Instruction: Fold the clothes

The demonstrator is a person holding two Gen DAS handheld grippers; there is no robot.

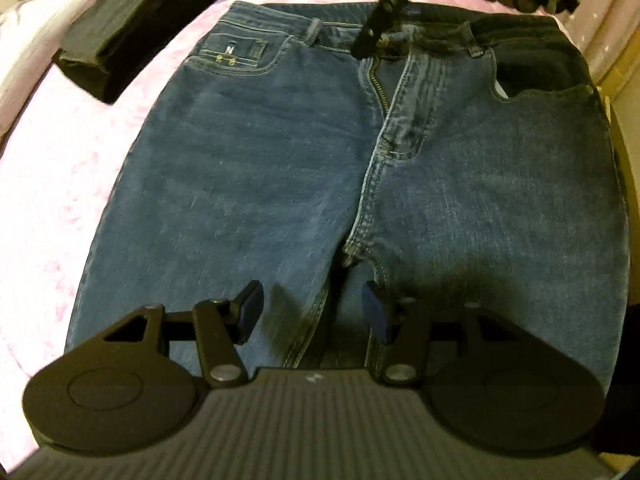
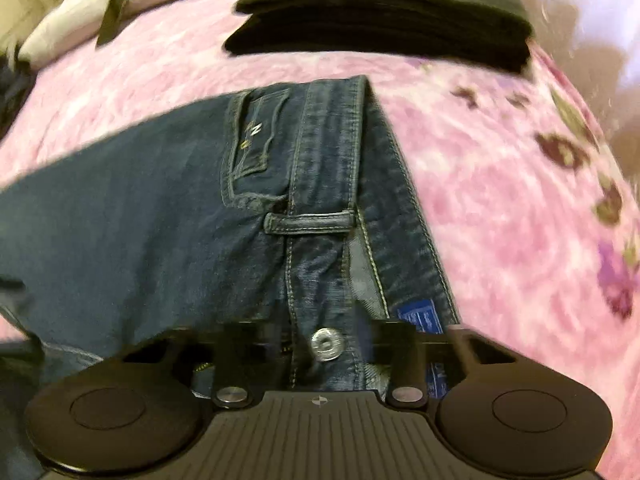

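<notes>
Left wrist cam looks up along the jeans (image 1: pixel 280 160) from crotch; right cam sits close at waistband (image 2: pixel 328 184). Both share waistband, black folded garment (image 1: pixel 132 20).

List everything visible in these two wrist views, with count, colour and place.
jeans: one, blue, spread flat front-up on the bedspread, zip open
metal button: one, silver, on the waistband
label: one, blue, inside the waistband
folded clothes: one dark stack, beyond the waistband corner
bedspread: one, pink with flowers, under everything
pillow: one, white, far edge of the bed
left hand-held gripper: black, blue pads, open above the crotch seam
right hand-held gripper: black, at the waistband by the button, straddling it; grip unclear
</notes>
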